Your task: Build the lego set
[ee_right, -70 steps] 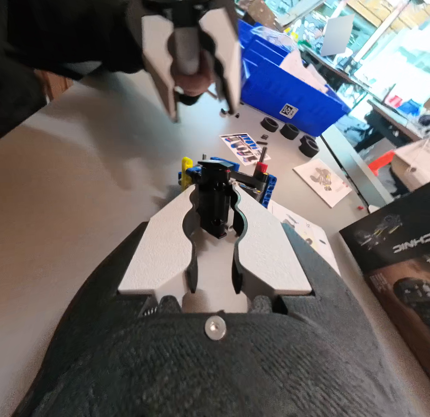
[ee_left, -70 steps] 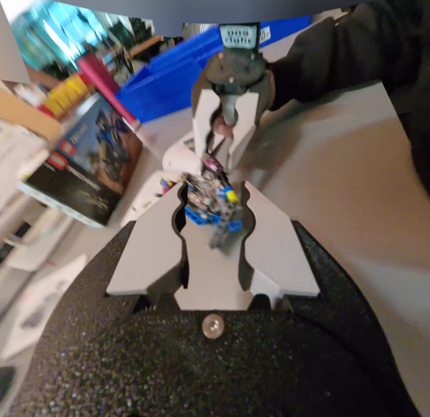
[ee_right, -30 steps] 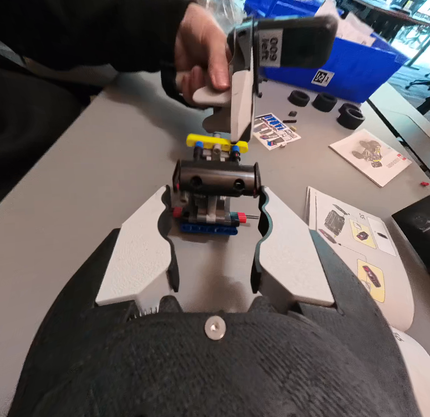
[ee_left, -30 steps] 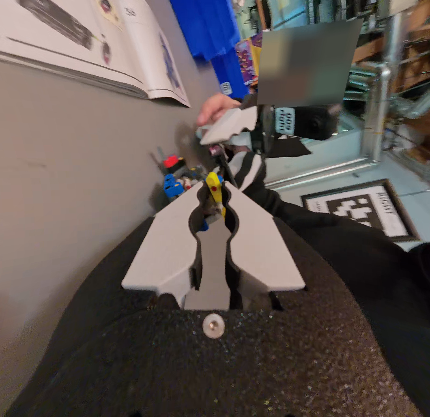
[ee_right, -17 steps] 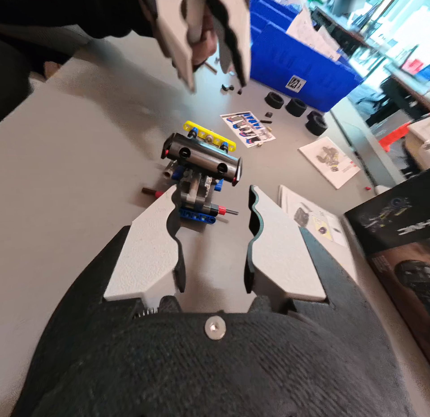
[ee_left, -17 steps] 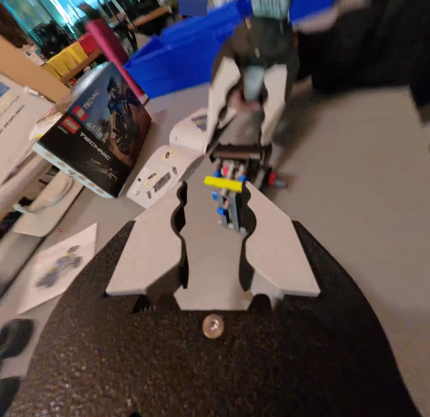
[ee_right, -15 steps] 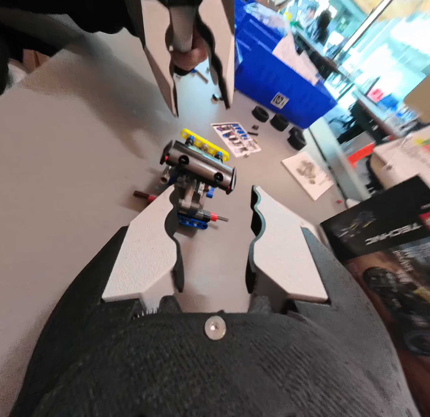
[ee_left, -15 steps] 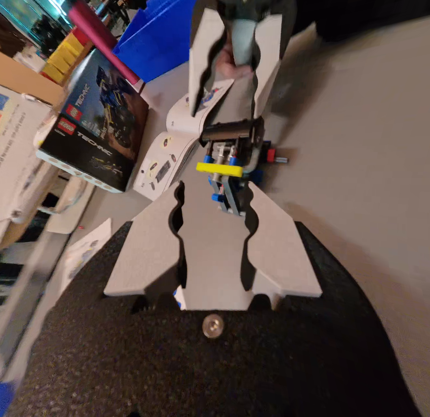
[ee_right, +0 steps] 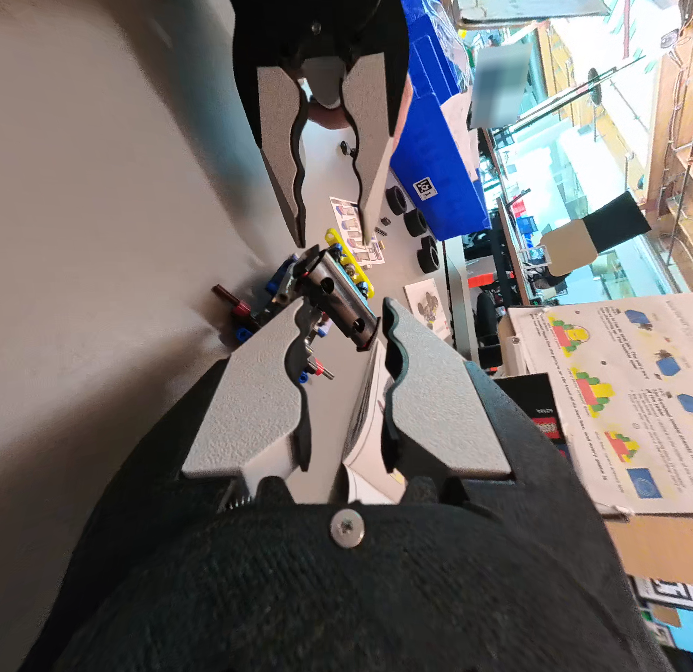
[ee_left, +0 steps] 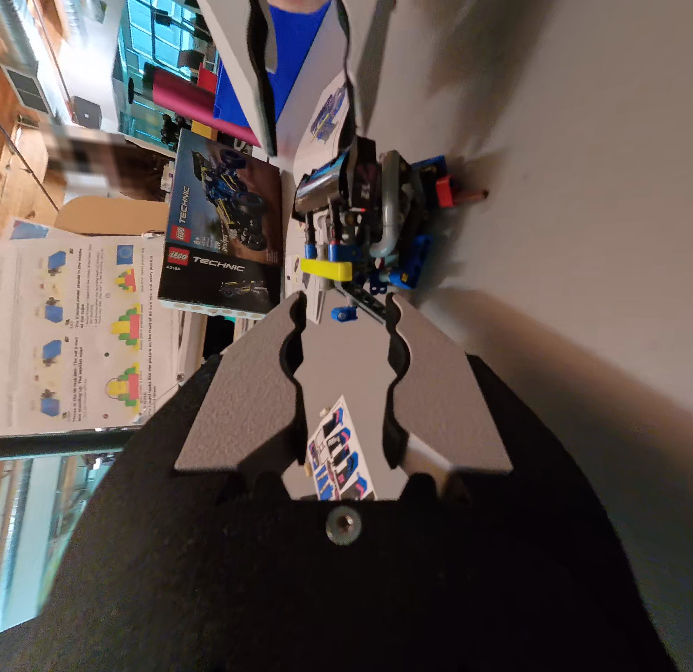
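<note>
Two grey-fingered grippers face each other over a small part-built model of black, grey, blue and yellow plastic bricks that stands on the pale grey tabletop, at frame centre in both views. The left gripper is partly open and empty, its tips just short of the model's black beam. The right gripper is also partly open, straddling the model's dark cylinder; no firm squeeze shows. Loose black rubber tyres and a printed sticker sheet lie unattached, so assembly looks incomplete.
</note>
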The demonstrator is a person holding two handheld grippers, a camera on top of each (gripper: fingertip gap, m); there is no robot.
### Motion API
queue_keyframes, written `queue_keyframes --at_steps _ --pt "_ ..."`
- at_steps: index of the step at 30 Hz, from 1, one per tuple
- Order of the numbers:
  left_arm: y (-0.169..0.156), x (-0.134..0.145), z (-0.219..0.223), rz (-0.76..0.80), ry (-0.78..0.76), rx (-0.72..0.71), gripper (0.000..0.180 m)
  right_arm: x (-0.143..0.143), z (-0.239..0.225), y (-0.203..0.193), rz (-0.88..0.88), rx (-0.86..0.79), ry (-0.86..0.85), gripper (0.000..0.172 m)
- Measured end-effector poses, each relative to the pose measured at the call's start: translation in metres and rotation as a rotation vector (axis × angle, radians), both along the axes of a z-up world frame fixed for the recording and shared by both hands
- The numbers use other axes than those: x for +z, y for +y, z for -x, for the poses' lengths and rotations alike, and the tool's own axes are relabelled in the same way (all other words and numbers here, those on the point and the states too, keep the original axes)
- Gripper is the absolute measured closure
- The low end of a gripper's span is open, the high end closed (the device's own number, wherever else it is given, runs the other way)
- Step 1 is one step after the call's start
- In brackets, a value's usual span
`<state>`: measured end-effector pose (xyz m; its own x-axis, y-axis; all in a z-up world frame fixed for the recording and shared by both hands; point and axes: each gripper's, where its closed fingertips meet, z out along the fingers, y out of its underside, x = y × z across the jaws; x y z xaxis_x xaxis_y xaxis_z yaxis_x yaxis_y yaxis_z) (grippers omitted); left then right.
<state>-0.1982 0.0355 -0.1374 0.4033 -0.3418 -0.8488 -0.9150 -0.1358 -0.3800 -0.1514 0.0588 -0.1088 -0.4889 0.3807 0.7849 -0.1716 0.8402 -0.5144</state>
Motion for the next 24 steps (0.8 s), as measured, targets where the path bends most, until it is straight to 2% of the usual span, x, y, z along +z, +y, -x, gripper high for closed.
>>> queue_keyframes --at_steps 3,6,10,11,15,20,22,24 --pt "0.002 0.007 0.004 -0.079 0.112 -0.027 0.142 0.006 -0.001 -0.001 -0.031 -0.003 0.017 0.145" --pt "0.009 0.006 0.0 -0.116 0.216 -0.091 0.146 -0.008 0.005 -0.004 -0.126 -0.005 -0.006 0.141" --pt "0.02 0.0 -0.003 -0.114 0.263 -0.154 0.152 -0.02 0.015 -0.005 -0.198 -0.013 0.023 0.14" --pt "0.021 0.005 -0.006 -0.128 0.237 -0.162 0.164 -0.017 0.016 -0.007 -0.183 -0.009 0.041 0.147" --pt "0.017 0.017 -0.016 -0.09 0.055 -0.214 0.168 -0.01 0.01 -0.01 -0.053 0.006 -0.009 0.15" --pt "0.008 0.027 -0.027 0.052 -0.39 -0.231 0.168 0.006 0.005 -0.012 0.255 0.01 -0.121 0.156" --pt "0.008 0.03 -0.026 0.125 -0.577 -0.2 0.168 0.012 0.008 -0.005 0.303 -0.014 -0.093 0.156" --pt "0.007 0.031 -0.026 0.175 -0.694 -0.195 0.168 0.018 0.007 0.0 0.331 -0.026 -0.079 0.152"
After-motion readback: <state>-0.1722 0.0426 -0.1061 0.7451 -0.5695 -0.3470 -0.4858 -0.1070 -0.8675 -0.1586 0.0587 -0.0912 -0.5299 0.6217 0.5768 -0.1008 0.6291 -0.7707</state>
